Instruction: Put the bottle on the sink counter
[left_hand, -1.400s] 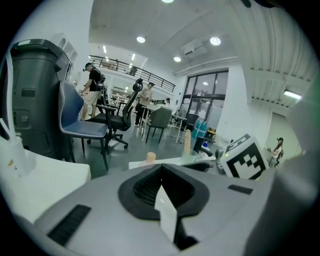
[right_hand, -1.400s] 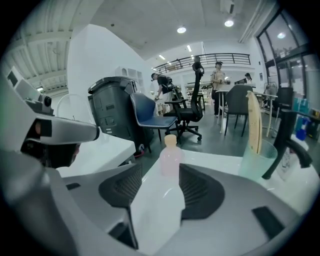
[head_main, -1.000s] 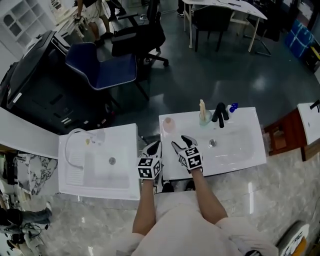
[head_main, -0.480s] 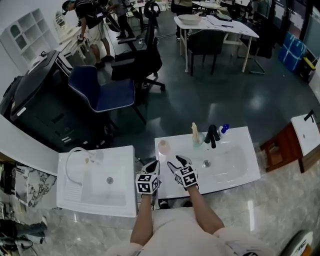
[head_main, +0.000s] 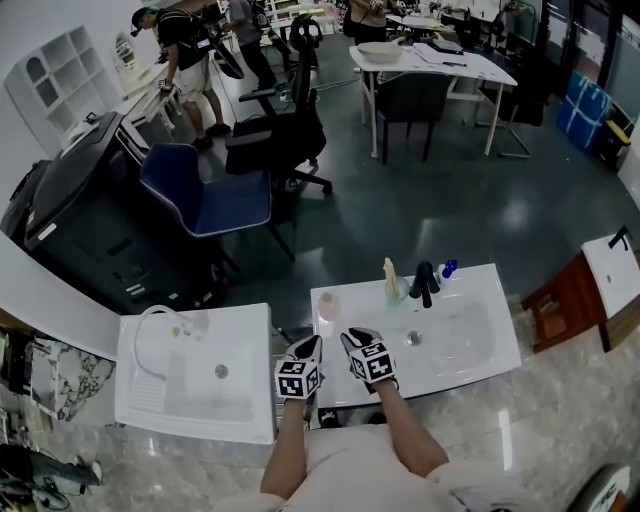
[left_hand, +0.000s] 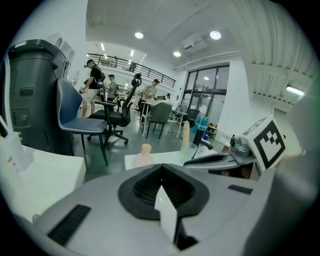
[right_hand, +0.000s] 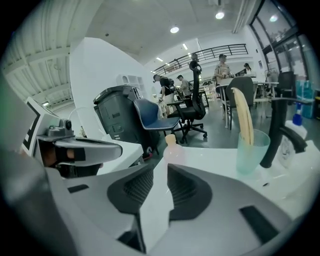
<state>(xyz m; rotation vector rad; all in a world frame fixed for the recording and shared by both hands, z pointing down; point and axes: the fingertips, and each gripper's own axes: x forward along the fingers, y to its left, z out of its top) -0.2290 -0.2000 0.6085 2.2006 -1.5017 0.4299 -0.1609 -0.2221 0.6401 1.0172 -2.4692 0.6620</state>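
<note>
A small pale pink bottle (head_main: 326, 305) with a tan cap stands upright on the left rim of the right sink counter (head_main: 500, 345). It also shows ahead of the jaws as the bottle (left_hand: 145, 154) and the bottle (right_hand: 172, 149). My right gripper (head_main: 356, 337) hovers over the counter's front left corner, short of the bottle; its jaws have just been closing and a narrow gap with nothing in it remains at the right gripper (right_hand: 161, 169). My left gripper (head_main: 311, 344) is beside it, over the gap between the sinks. The left gripper (left_hand: 161, 167) has its pads together and empty.
A pale green cup (head_main: 392, 289) holding a tall cream stick, a black faucet (head_main: 426, 283) and a blue-capped bottle (head_main: 447, 268) line the counter's back edge. A second white sink (head_main: 190, 375) stands to the left. Behind are a blue chair (head_main: 205, 195), black office chairs and people.
The right gripper's fingers have drawn closer together. The head view has pulled back and shows more of the room. Both hands stay at the counter's front left corner.
</note>
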